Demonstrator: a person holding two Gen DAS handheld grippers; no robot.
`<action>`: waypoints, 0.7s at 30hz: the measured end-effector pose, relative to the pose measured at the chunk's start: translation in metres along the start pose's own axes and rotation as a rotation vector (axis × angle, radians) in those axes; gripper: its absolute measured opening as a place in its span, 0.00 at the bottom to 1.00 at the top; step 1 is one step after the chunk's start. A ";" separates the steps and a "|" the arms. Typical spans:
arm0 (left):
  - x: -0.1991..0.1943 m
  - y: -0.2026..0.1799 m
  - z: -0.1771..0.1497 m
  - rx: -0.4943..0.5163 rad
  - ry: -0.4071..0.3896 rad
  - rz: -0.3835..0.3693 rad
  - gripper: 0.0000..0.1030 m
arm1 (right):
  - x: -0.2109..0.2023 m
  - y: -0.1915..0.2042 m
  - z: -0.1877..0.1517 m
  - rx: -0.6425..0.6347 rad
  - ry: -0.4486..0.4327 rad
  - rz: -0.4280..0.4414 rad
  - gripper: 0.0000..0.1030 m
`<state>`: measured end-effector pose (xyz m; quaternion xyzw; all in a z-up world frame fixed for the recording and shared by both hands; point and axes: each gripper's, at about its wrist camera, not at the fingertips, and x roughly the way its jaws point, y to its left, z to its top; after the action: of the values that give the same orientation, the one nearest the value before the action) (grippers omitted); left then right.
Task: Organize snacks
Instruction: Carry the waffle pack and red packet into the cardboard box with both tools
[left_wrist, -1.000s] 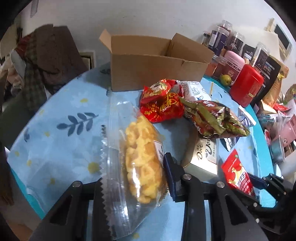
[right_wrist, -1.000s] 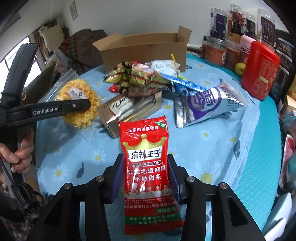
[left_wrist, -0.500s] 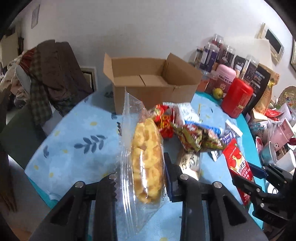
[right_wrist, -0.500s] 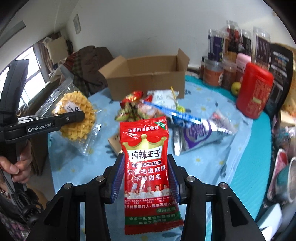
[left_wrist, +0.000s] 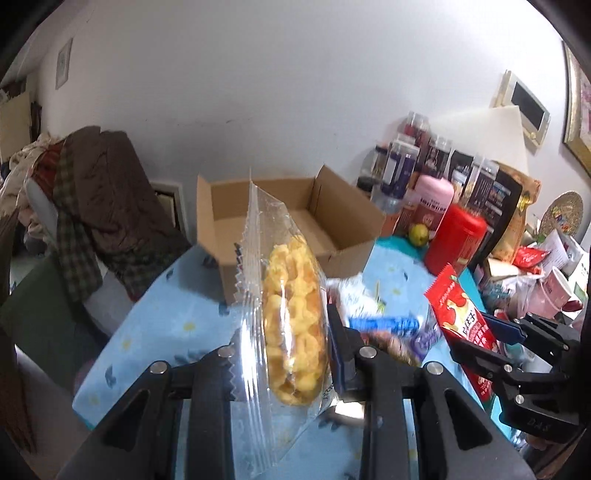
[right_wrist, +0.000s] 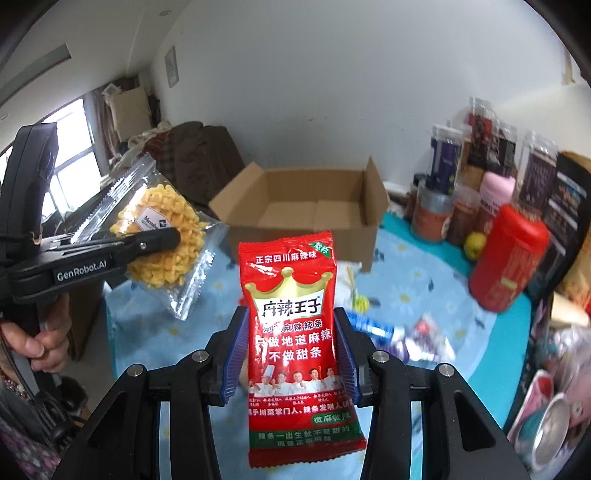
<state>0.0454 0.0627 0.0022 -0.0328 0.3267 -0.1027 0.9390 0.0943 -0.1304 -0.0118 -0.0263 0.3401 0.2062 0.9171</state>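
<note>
My left gripper (left_wrist: 284, 343) is clamped on the clear waffle packet (left_wrist: 291, 325), which stands upright between its fingers. My right gripper (right_wrist: 290, 354) pinches the red spicy-strip packet (right_wrist: 295, 343) between its blue pads. The open cardboard box (right_wrist: 314, 210) sits beyond both fingertips.

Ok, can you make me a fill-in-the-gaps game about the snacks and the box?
The left gripper holds a clear bag of ____ waffle snacks.
The right gripper holds a ____ packet.
The cardboard box behind them is ____ inside.
The tall can beside the jars is ____.

Missing words: yellow; red; empty; red
</note>
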 end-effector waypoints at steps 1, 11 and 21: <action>0.000 0.000 0.005 0.004 -0.008 -0.003 0.28 | 0.001 -0.001 0.007 -0.005 -0.006 0.000 0.43; 0.032 0.000 0.061 0.043 -0.068 -0.031 0.27 | 0.024 -0.015 0.072 -0.036 -0.064 -0.003 0.43; 0.079 0.005 0.118 0.084 -0.103 -0.040 0.28 | 0.070 -0.036 0.131 -0.047 -0.105 -0.012 0.43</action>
<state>0.1799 0.0505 0.0462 -0.0050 0.2728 -0.1331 0.9528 0.2372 -0.1127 0.0411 -0.0388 0.2866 0.2098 0.9340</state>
